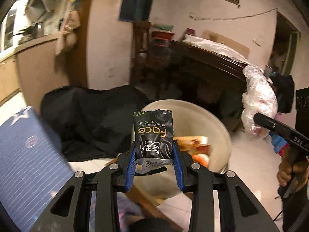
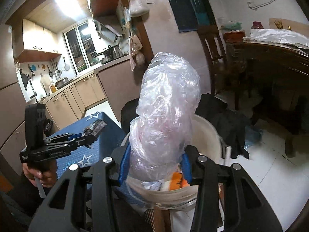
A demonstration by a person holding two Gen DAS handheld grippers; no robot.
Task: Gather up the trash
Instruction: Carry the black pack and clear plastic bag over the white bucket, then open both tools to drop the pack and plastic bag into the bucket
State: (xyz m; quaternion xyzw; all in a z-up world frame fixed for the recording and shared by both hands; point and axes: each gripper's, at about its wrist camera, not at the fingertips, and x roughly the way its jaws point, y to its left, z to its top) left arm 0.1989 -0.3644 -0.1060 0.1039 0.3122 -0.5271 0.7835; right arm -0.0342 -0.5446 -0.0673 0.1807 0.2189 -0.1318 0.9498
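Judged partway along: some trash already down in the cream bin (image 1: pixel 222 127), orange and white wrappers showing inside, with two more pieces carried and not yet dropped. Left gripper (image 1: pixel 154 150) clamped on a black tissue packet (image 1: pixel 153 133), blue pads pressing its sides, packet standing up past the fingertips with the bin just beyond and below it. Right gripper (image 2: pixel 154 162) clamped on a crumpled clear plastic bag (image 2: pixel 166 112), bag bulging above the pads, bin rim directly beneath and ahead. Both tilted forward and downward toward the bin mouth, each held by a hand at its handle: left hand (image 2: pixel 41 174) low to the right gripper's left, right hand (image 1: pixel 289 172) low to the left gripper's right. Left to do, by this reading: release both pieces into the bin. Blue starred cloth (image 2: pixel 92 154) just beside the bin, off to the left.
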